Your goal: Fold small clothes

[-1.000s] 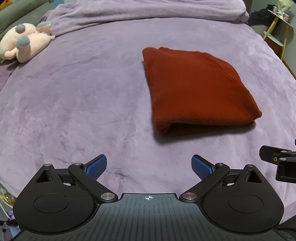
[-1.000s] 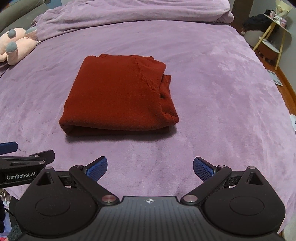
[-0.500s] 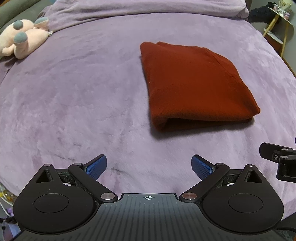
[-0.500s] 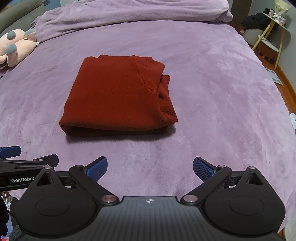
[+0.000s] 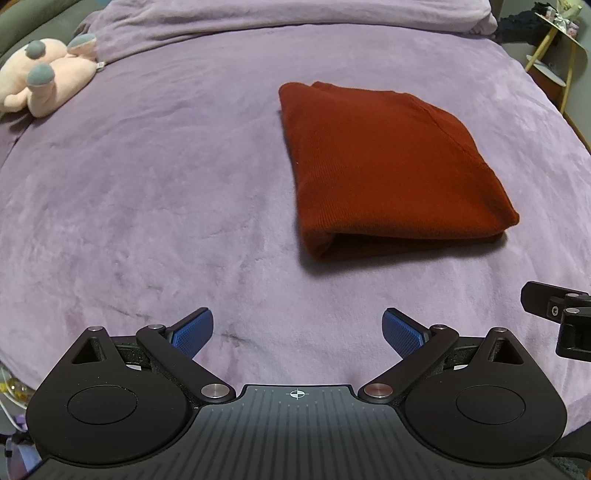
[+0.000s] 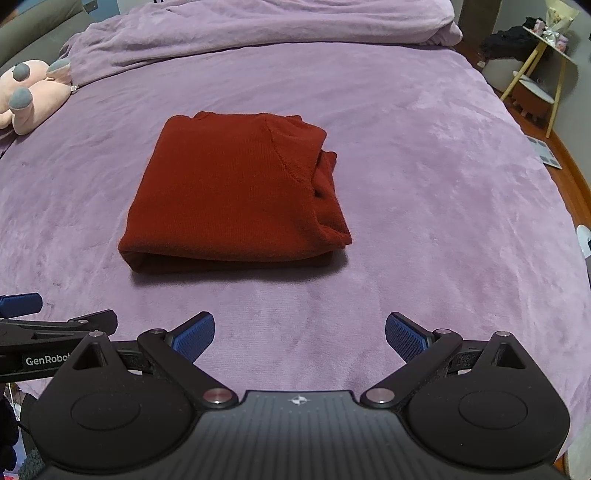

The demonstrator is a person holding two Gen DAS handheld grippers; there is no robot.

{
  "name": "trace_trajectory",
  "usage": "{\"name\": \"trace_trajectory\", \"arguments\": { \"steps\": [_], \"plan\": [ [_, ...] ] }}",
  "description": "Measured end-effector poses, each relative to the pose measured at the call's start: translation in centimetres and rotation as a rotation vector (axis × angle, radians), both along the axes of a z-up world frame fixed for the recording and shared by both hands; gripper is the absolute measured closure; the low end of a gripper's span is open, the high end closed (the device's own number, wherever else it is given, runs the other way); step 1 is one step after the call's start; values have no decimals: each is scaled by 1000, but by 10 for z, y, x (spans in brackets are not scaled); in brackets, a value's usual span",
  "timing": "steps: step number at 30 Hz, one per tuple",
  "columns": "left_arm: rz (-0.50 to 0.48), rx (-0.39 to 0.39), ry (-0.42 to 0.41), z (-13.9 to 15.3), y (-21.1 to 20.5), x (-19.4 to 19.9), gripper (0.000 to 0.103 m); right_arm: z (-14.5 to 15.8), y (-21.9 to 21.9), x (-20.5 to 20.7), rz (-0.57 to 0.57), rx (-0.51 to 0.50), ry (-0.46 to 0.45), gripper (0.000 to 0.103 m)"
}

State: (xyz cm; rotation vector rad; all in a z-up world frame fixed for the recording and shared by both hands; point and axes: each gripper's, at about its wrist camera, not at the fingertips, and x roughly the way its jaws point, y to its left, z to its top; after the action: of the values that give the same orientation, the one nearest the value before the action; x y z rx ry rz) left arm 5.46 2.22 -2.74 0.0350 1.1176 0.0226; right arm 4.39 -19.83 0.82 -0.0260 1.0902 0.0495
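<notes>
A dark red knit garment lies folded into a thick rectangle on the purple bed cover; the right wrist view shows the same garment with loose layers bunched at its right edge. My left gripper hovers open near the bed's front edge, short of the garment and to its left, holding nothing. My right gripper is open too, level with the garment's near fold and apart from it. Each view catches the other gripper at its side edge.
A pink plush toy with grey tips lies at the far left of the bed. A rumpled purple duvet runs along the back. A yellow-legged side table and wooden floor lie beyond the right edge.
Both grippers have drawn back slightly and tilted, so the garment sits a little farther off in both views. The garment itself has not moved and both grippers stay open.
</notes>
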Motion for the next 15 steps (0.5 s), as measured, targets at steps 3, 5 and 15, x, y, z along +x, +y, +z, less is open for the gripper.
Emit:
{"name": "trace_trajectory", "arguments": {
  "steps": [3,5,15],
  "plan": [
    [2,7,2,-1,0,1,2,1,0,0,4,0,-2,4],
    [-1,9,4,-1,-1,1,2,1,0,0,2,1,-2,4],
    [-8,17,-3,-1,-4,1,2,3,0,-1,2,4,-8,4]
  ]
}}
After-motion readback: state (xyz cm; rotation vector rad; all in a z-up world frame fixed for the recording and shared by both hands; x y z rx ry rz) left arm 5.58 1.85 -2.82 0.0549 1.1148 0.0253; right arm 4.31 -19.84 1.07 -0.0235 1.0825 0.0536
